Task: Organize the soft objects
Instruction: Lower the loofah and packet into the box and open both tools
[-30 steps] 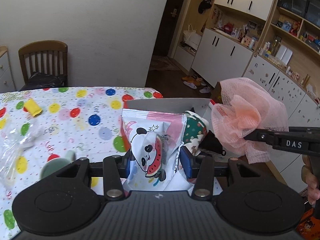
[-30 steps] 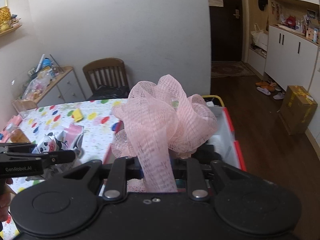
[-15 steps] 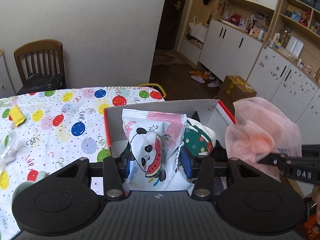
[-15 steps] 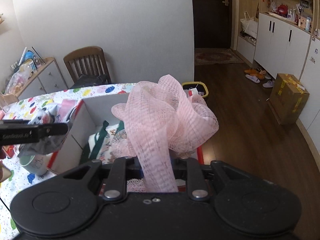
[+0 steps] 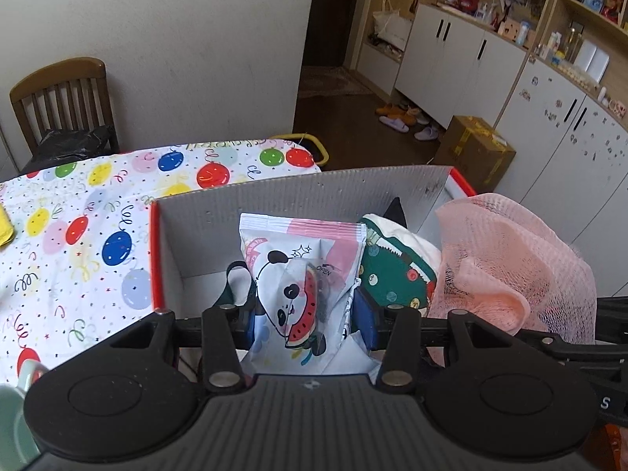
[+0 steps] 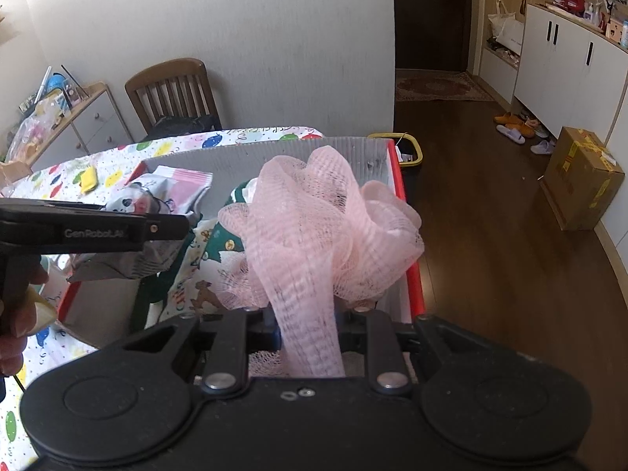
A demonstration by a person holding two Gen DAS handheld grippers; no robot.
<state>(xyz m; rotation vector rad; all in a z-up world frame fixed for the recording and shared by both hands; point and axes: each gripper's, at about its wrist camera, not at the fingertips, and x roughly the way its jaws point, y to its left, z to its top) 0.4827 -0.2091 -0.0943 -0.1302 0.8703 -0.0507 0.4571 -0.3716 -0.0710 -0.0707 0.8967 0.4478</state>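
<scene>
Both hovering over the grey box (image 5: 306,196): left gripper (image 5: 304,314) clamping panda pouch (image 5: 302,274), right gripper (image 6: 308,333) pinching pink mesh (image 6: 314,216). Lower fully before releasing.

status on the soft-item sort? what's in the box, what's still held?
Done: a green patterned cloth lies in the red-edged box. In hand: left gripper clamps the panda pouch, right gripper clamps the pink mesh pouf, both over the box. Left: release both; a yellow item remains on the tablecloth.
</scene>
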